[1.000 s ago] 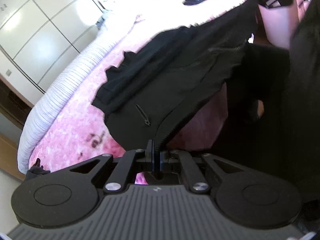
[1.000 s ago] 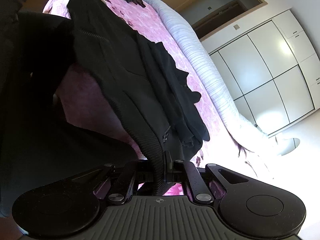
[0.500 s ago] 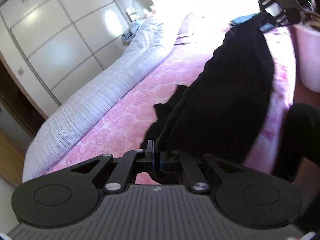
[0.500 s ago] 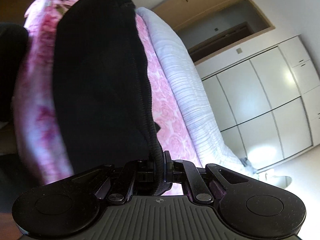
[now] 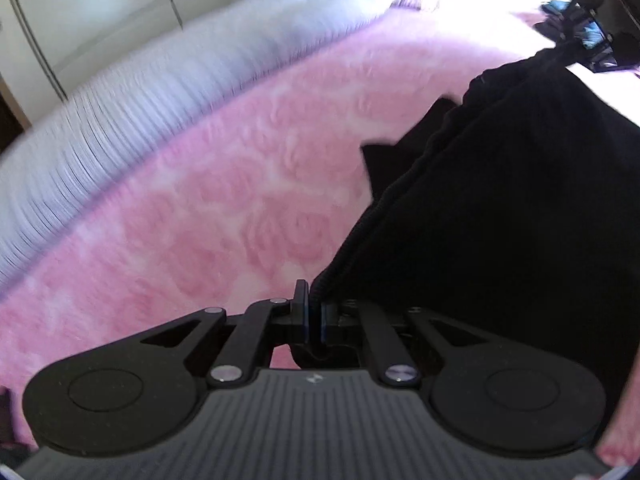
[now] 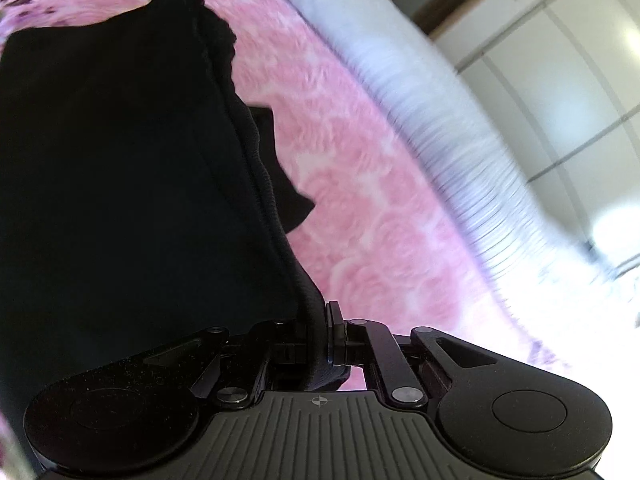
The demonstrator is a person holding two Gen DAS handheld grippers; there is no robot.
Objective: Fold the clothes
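Note:
A black garment with a ribbed hem (image 5: pixel 500 208) lies stretched over the pink rose-patterned bed cover (image 5: pixel 224 216). My left gripper (image 5: pixel 314 312) is shut on the ribbed hem at one corner. My right gripper (image 6: pixel 318 328) is shut on the ribbed hem at the other corner; the garment (image 6: pixel 120 168) fills the left of the right wrist view. The right gripper also shows far off in the left wrist view (image 5: pixel 596 24), at the garment's far end. A loose black flap sticks out from under the hem (image 6: pixel 288 188).
A pale striped rolled duvet (image 5: pixel 132 108) runs along the far side of the bed (image 6: pixel 420 92). White wardrobe doors (image 6: pixel 560 60) stand behind it. A dark blue object (image 5: pixel 592 36) lies on the bed near the far gripper.
Both grippers have carried the garment's hem forward over the bed and lowered it; the garment hung in the air before and now lies stretched close over the pink cover.

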